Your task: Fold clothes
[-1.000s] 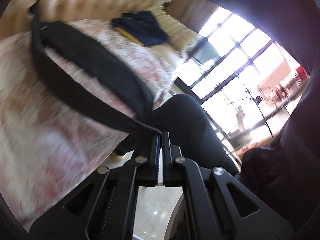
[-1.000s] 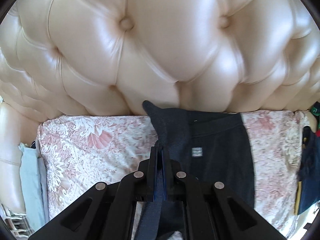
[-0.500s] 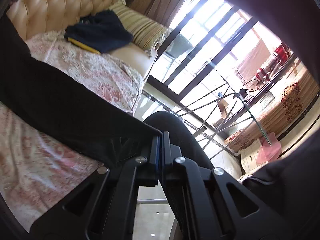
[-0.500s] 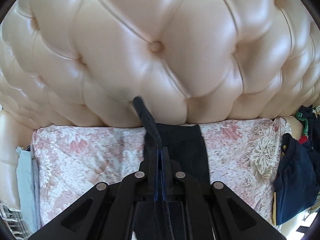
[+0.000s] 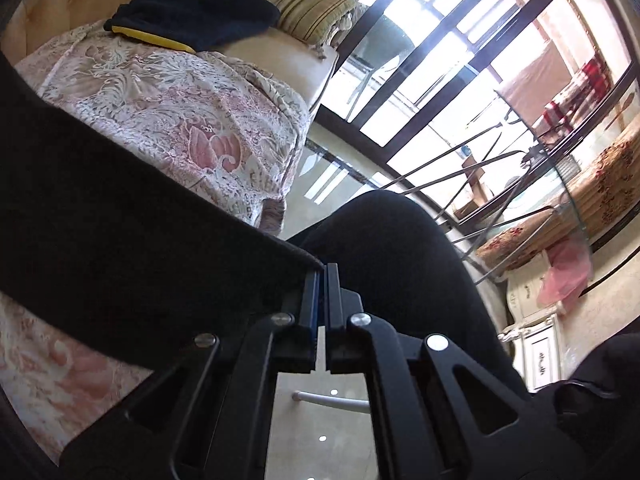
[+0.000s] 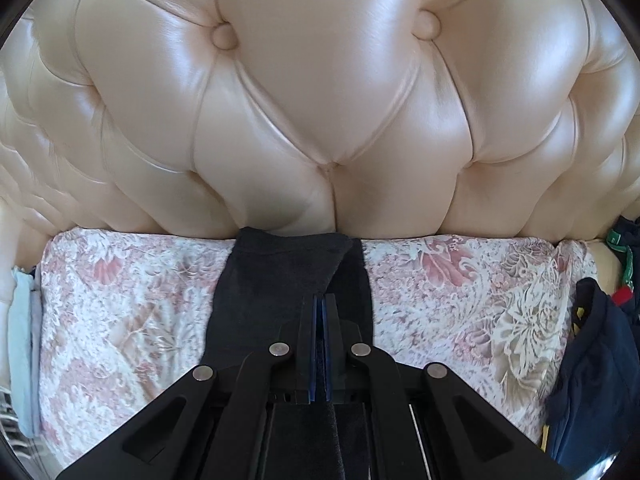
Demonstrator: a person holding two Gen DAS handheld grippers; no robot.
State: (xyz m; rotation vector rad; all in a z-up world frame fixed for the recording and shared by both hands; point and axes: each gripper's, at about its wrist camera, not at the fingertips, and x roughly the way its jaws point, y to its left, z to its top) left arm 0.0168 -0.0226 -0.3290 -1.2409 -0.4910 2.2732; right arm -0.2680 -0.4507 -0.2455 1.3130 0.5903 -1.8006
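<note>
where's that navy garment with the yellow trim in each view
Left wrist view: the navy garment with yellow trim lies at top left, on the sofa seat beside a striped cushion.
Right wrist view: it sits at the right edge.
Shared landmark: the pink floral seat cover, which the garment borders in both.

Right gripper pinched closed on a fold of black garment, garment stretching ahead across floral sofa cover to tufted cream backrest, navy clothes far right, pale blue cloth far left
</note>
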